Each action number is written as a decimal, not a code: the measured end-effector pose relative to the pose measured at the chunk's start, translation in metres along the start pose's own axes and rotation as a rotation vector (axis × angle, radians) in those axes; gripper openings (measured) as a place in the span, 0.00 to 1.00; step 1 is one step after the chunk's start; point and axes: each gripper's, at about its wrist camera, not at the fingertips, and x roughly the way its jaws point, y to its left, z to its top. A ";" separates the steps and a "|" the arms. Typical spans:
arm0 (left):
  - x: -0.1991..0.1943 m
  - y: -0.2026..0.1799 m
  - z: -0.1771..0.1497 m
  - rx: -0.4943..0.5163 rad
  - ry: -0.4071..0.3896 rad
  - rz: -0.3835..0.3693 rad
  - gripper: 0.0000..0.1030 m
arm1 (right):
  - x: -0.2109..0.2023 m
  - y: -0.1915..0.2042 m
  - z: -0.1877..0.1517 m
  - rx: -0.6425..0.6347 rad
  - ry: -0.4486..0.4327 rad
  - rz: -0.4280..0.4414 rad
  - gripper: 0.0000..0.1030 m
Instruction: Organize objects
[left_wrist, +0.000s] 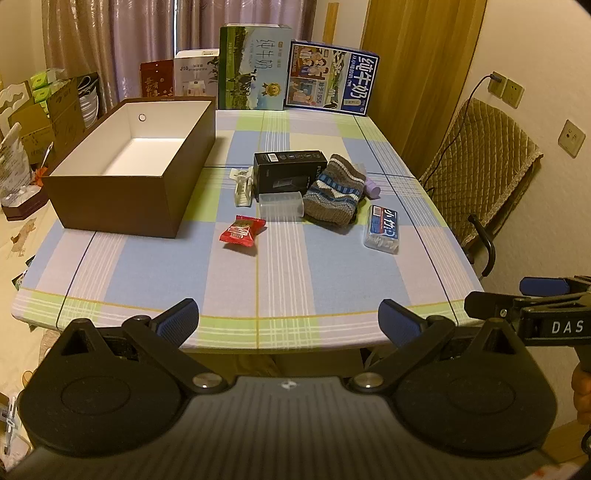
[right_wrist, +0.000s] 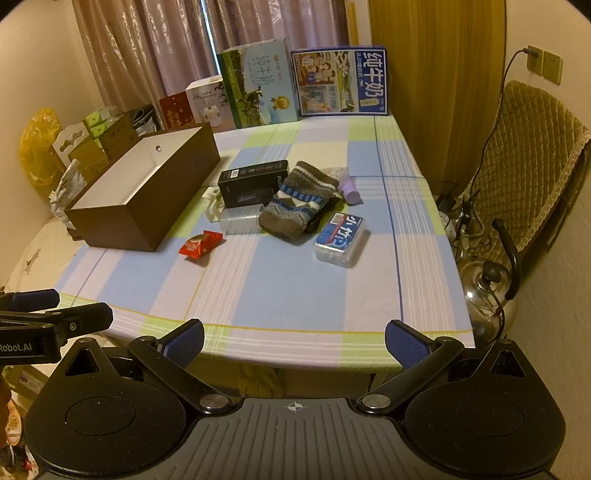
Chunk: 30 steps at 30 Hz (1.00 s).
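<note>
Evidently nothing has been sorted yet: the brown box (left_wrist: 125, 166) on the bench (left_wrist: 280, 273) shows only its bare white inside. Just right of the box lie a white clip (left_wrist: 243, 186), a black carton (left_wrist: 288, 170), a clear tub (left_wrist: 280, 205) and a knitted sock (left_wrist: 334, 194); a red snack packet (left_wrist: 242, 230) sits by the box's near corner, a blue-labelled case (left_wrist: 382, 229) farthest right of it. Both left tongs (left_wrist: 290, 325) and right tongs (right_wrist: 295, 341) hang spread and empty, short of the box.

Checked table (left_wrist: 280, 273): mauve curtains (left_wrist: 147, 40) behind it, quilted chair (left_wrist: 487, 166) to its right, cream wall (left_wrist: 535, 48) with sockets, warm light.
</note>
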 end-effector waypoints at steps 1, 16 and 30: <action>0.001 0.000 0.001 0.000 0.001 0.000 0.99 | 0.000 0.000 -0.001 -0.001 -0.001 0.000 0.98; 0.006 -0.002 0.005 0.005 0.007 -0.001 0.99 | 0.001 -0.002 -0.001 -0.003 -0.004 0.001 0.98; 0.011 -0.001 0.008 0.011 0.013 -0.007 0.99 | 0.008 -0.007 0.001 0.001 -0.003 0.000 0.98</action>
